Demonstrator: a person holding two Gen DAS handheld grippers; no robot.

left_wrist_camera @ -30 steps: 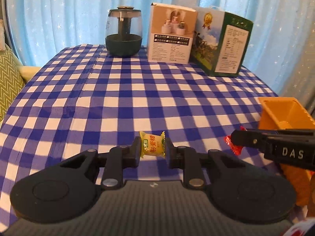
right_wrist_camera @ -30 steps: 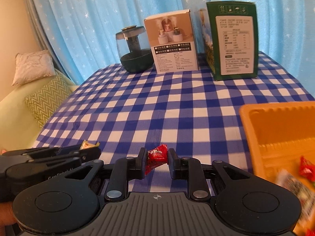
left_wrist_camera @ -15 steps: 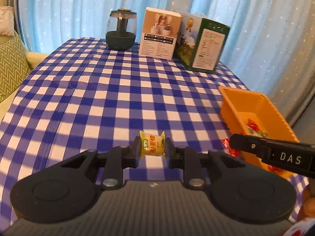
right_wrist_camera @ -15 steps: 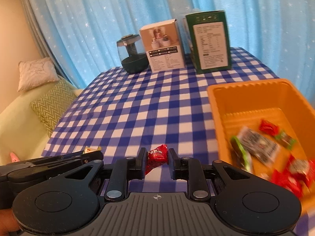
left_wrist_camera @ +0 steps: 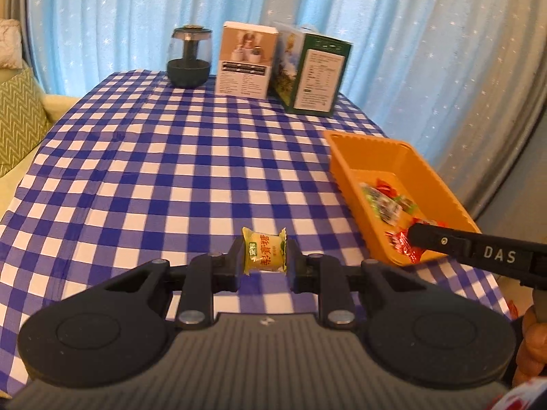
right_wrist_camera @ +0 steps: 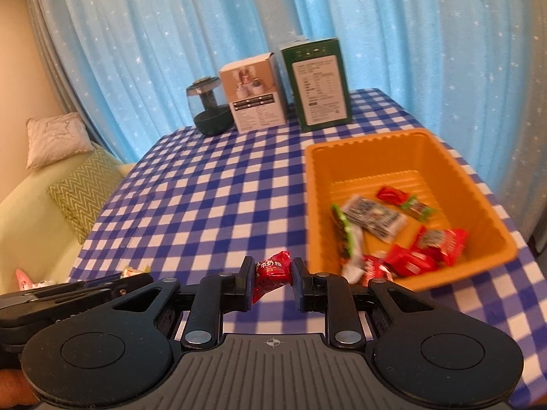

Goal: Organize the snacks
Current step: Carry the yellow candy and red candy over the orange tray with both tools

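A table covered with a blue-and-white checked cloth [left_wrist_camera: 143,177] is set before a pale blue starred curtain [right_wrist_camera: 154,34]. At its far edge a dark glass jar [left_wrist_camera: 188,57], a white box [left_wrist_camera: 247,64] and a green box [left_wrist_camera: 312,74] stand in a row, well apart from the work. An orange bin [right_wrist_camera: 478,205] sits at the right, near the right edge of the table, and several wrapped snacks [right_wrist_camera: 424,242] are already lying in it.

A yellow candy [left_wrist_camera: 265,252] is held between the closed-in fingers of the left gripper [left_wrist_camera: 265,259], above the near middle of the cloth and left of the bin. A red candy [right_wrist_camera: 271,270] is pinched in the right gripper [right_wrist_camera: 271,275], just beside the bin's near left corner; whether it is over the rim cannot be told.

The red candy is gripped by its crinkled wrapper and appears slightly twisted, so a slip onto the cloth before the bin is reached is judged possible. If it is released too early, it may land outside the near wall. The two grippers are close together, and contact between them could be caused if both are carried to the bin at once.

Broad open cloth is left in the middle and to the left. Room is tighter at the right, where the bin lies near the table edge.
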